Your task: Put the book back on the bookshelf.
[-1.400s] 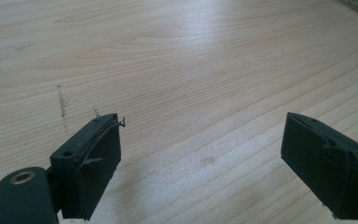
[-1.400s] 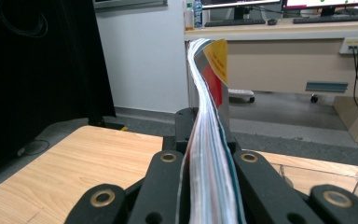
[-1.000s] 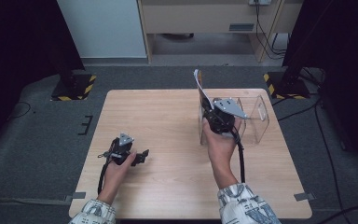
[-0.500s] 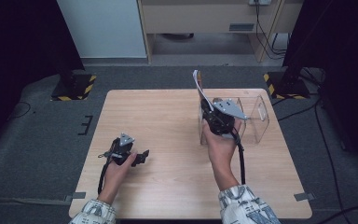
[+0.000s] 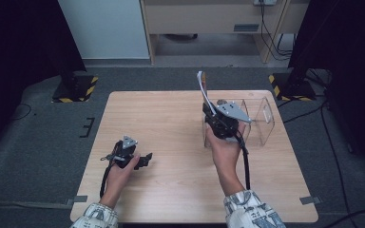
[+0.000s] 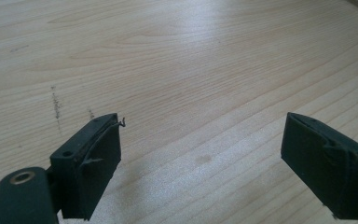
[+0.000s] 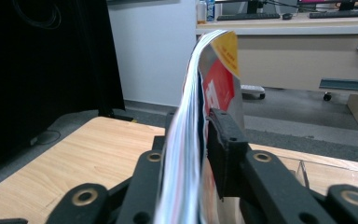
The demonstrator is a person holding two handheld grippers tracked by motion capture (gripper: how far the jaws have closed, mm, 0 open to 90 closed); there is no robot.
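Observation:
A thin magazine [image 5: 201, 84] with a red and yellow cover [image 7: 220, 74] stands on edge at the left end of a clear plastic holder [image 5: 262, 118] on the right side of the table. My right gripper [image 5: 210, 113] has the magazine between its jaws. They have just been opening a little, and both pads still lie against it. Its bent top leans left above the gripper [image 7: 189, 128]. At the table's front left, my left gripper [image 5: 145, 159] lies low over bare wood, its jaws [image 6: 200, 144] wide apart with nothing between them.
The wooden table [image 5: 161, 118] stands on grey carpet. A white cabinet [image 5: 107, 28] and a desk with cables [image 5: 209, 19] are beyond the far edge. Dark stands with striped feet [image 5: 76, 88] flank the table.
None of the hands has shifted. The magazine and the right gripper stay at the holder's left end; the loosening of the jaws is too small to make out from above.

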